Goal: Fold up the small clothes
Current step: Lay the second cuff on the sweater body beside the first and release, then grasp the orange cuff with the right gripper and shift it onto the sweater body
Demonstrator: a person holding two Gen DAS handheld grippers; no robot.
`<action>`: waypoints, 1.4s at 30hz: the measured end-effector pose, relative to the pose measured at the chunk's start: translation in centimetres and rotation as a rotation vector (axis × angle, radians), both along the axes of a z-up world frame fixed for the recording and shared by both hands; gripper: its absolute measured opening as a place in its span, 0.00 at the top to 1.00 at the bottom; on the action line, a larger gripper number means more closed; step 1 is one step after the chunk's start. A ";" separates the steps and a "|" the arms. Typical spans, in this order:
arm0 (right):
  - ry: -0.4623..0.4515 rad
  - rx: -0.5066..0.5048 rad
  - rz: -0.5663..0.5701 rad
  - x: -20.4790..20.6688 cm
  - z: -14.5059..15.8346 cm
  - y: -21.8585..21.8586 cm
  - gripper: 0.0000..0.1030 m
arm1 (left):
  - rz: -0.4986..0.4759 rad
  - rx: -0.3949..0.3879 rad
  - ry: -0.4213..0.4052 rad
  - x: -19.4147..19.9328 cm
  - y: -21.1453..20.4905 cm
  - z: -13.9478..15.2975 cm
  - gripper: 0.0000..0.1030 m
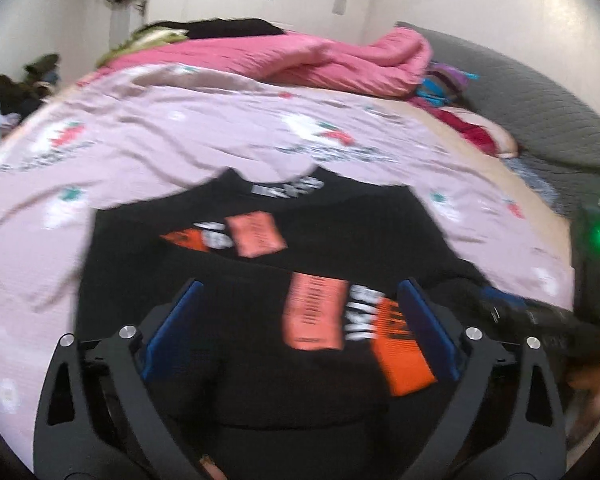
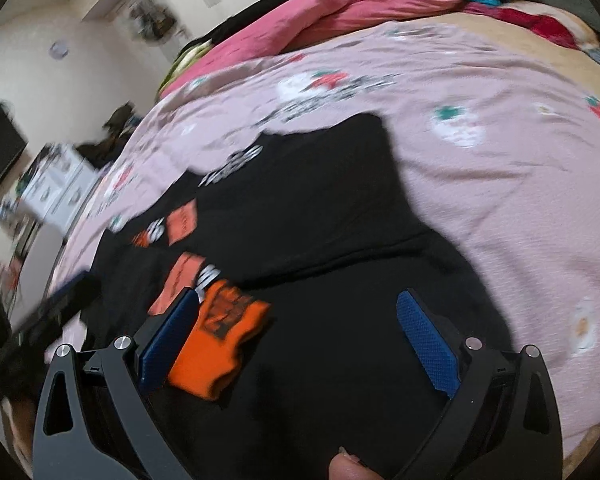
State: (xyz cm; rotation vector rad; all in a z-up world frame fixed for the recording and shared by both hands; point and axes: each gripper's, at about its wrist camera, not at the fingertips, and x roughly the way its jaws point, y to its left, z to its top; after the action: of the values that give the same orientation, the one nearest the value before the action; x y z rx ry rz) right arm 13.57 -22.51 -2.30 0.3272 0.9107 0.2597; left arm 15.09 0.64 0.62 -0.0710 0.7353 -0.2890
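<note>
A black top (image 1: 340, 220) with orange and pink patches lies spread on the pink printed bedsheet (image 1: 160, 136), neckline away from me. One sleeve is folded across the body, and its orange cuff (image 1: 400, 356) rests on the black cloth. My left gripper (image 1: 302, 284) hovers open over the lower middle of the top, nothing between its blue pads. In the right wrist view the same top (image 2: 320, 200) fills the centre. My right gripper (image 2: 298, 294) is open over it, with the orange cuff (image 2: 220, 340) beside its left pad.
A pink quilt (image 1: 300, 56) is bunched at the far side of the bed, with colourful clothes (image 1: 440, 88) beside it. A grey padded headboard (image 1: 532, 92) curves along the right. Bare bedsheet (image 2: 500, 184) lies to the right of the top. A thumb (image 2: 346, 466) shows at the bottom edge.
</note>
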 end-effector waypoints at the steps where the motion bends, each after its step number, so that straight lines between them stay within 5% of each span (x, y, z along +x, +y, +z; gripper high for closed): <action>1: 0.009 0.014 0.026 0.1 -0.3 0.8 0.06 | 0.018 0.003 -0.001 0.2 0.7 0.1 0.09; 7: 0.053 -0.012 0.047 0.8 -2.4 3.7 0.40 | 0.130 -0.055 0.012 1.1 5.3 0.6 0.09; 11: 0.024 -0.022 0.058 0.9 -2.5 4.5 0.77 | 0.195 -0.088 0.012 1.2 7.8 0.9 0.09; 13: 0.005 -0.004 0.092 1.0 -2.1 5.1 0.88 | 0.223 -0.098 0.010 1.3 9.0 1.1 0.09; 29: -0.352 -0.136 0.292 4.6 10.8 7.4 0.89 | 0.377 -0.177 0.006 1.8 14.3 1.0 0.09; 42: -0.321 -0.259 0.159 6.6 6.7 3.3 0.89 | 0.269 -0.105 0.024 4.3 10.1 0.0 0.09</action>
State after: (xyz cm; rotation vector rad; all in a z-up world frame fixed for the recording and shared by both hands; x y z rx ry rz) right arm 20.17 -19.25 4.43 -0.0280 0.6427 0.3261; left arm 19.42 10.74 0.63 -0.2714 0.7249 -0.0695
